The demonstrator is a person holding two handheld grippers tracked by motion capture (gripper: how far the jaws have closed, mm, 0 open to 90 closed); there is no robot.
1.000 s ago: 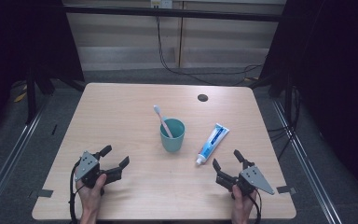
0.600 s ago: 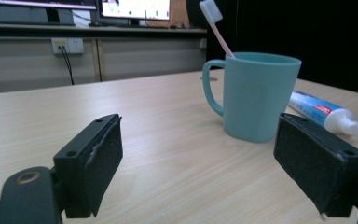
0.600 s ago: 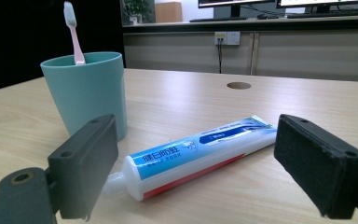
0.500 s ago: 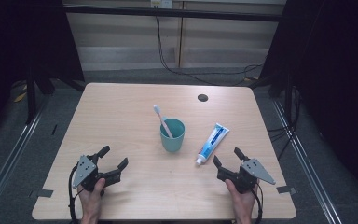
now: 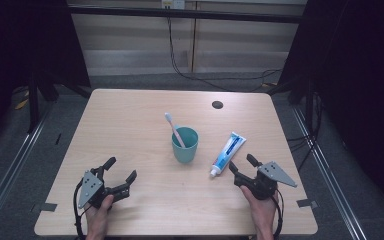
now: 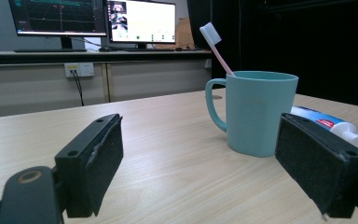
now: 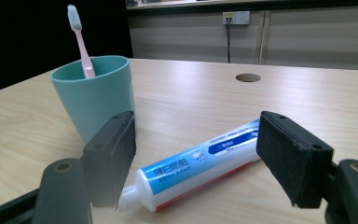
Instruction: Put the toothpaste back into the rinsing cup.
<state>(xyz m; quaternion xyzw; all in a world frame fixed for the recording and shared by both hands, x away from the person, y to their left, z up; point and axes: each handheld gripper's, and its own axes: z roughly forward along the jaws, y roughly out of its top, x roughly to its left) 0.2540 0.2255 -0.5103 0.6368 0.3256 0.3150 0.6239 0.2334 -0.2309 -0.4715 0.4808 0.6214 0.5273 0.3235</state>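
Toothpaste tube (image 5: 228, 153) lying flat on wooden table (image 5: 130, 120), just right of teal mug (image 5: 185, 145), cap end pointing toward right gripper (image 5: 243, 167).

Right gripper sitting with jaws spread, empty, framing tube's cap end.

Left gripper (image 5: 120, 172) resting low, jaws spread, empty, facing mug.

Pink toothbrush (image 5: 174, 130) leaning in mug.

Judging tube light, soft, smooth; pinching mid-body across width likely holding best, gently, avoiding squeezing paste.

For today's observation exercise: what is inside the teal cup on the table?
A pink toothbrush stands in the teal cup, leaning on the rim, bristle head up. Its lower handle and the cup's bottom are hidden by the wall.
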